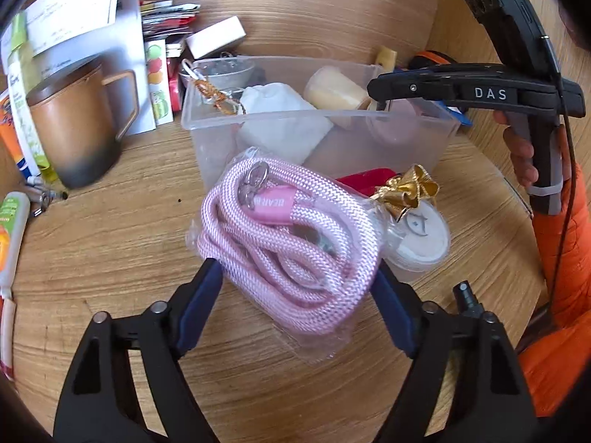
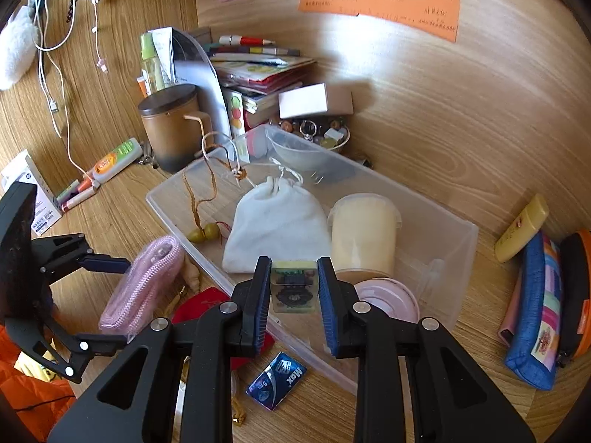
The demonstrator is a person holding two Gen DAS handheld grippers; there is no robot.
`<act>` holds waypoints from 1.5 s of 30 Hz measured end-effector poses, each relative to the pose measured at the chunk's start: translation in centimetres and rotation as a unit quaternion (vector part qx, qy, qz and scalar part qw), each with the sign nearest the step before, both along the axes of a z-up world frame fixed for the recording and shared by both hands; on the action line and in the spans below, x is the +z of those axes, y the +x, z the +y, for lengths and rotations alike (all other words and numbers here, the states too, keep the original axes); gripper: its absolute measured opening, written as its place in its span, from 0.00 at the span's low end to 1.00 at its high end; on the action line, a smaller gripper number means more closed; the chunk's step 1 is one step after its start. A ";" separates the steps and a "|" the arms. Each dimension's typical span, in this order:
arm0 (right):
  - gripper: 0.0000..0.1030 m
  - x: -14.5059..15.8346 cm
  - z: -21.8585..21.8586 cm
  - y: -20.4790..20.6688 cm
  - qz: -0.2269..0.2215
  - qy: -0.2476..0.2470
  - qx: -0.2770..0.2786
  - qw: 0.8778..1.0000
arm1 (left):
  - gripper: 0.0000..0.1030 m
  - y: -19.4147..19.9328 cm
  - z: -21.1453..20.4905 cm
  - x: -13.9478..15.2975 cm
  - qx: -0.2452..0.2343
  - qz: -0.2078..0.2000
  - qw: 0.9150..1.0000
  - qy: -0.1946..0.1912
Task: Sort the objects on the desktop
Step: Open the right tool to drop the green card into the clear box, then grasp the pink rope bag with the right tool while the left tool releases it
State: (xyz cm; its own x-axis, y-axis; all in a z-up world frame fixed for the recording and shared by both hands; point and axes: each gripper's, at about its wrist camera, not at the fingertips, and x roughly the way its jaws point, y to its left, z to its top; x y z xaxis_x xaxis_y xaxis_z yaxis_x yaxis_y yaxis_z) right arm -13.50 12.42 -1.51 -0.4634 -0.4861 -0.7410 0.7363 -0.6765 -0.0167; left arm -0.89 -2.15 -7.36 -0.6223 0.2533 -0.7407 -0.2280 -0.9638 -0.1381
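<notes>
A coil of pink rope in a clear bag (image 1: 291, 236) sits between the blue pads of my left gripper (image 1: 297, 265), which is shut on it just in front of the clear plastic bin (image 1: 258, 114). The right wrist view shows the same rope (image 2: 144, 284) squeezed between those fingers to the left of the bin (image 2: 443, 258). My right gripper (image 2: 294, 264) is shut on a small clear case with a dark pattern (image 2: 293, 295), over the bin's near wall. Inside the bin lie a white drawstring pouch (image 2: 277, 225), a cream tub (image 2: 364, 229) and a pink lid (image 2: 388, 299).
A brown mug (image 1: 74, 125) and stacked books (image 2: 258, 70) stand behind and left of the bin. A gold bow on a white round box (image 1: 413, 199), a red pouch (image 2: 201, 304) and a blue packet (image 2: 279, 380) lie by its front. A blue pencil case (image 2: 532, 317) lies at right.
</notes>
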 end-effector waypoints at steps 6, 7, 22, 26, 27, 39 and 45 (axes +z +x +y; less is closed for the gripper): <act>0.22 -0.8 -0.8 -0.2 -0.015 0.008 0.003 1.000 | 0.64 0.6 -0.4 0.2 0.013 0.013 0.999 0.029; 0.22 -0.8 -0.8 -0.2 -0.016 0.010 0.003 1.000 | 0.62 0.8 -0.5 0.3 0.014 0.014 0.999 0.032; 0.23 1.0 -3.4 5.5 -0.034 -0.021 0.097 0.995 | 0.52 2.8 -2.2 0.6 0.045 0.017 0.998 0.039; 0.29 -0.7 -6.0 6.7 -0.057 0.002 0.122 0.991 | 0.53 2.9 -2.1 0.5 0.043 0.018 0.998 0.031; 0.29 -1.1 -6.5 6.8 -0.066 0.005 0.123 0.990 | 0.53 2.9 -2.1 0.5 0.042 0.019 0.999 0.029; 0.39 -2.7 -8.3 6.3 -0.147 -0.004 0.117 0.982 | 0.57 2.4 -3.0 -0.8 0.034 0.004 0.999 0.014; 0.44 -4.9 -9.9 5.3 -0.190 0.013 0.111 0.975 | 0.58 2.1 -2.7 -1.0 0.021 0.006 1.000 0.001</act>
State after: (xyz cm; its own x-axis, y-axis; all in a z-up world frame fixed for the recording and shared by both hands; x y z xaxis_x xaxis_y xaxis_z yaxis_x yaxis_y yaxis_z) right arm -8.15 2.50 -6.40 -0.0389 -0.5213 -0.8525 0.8213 -0.5026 0.2698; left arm 1.21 -4.81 -8.32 -0.6414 0.2273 -0.7328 -0.1881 -0.9725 -0.1370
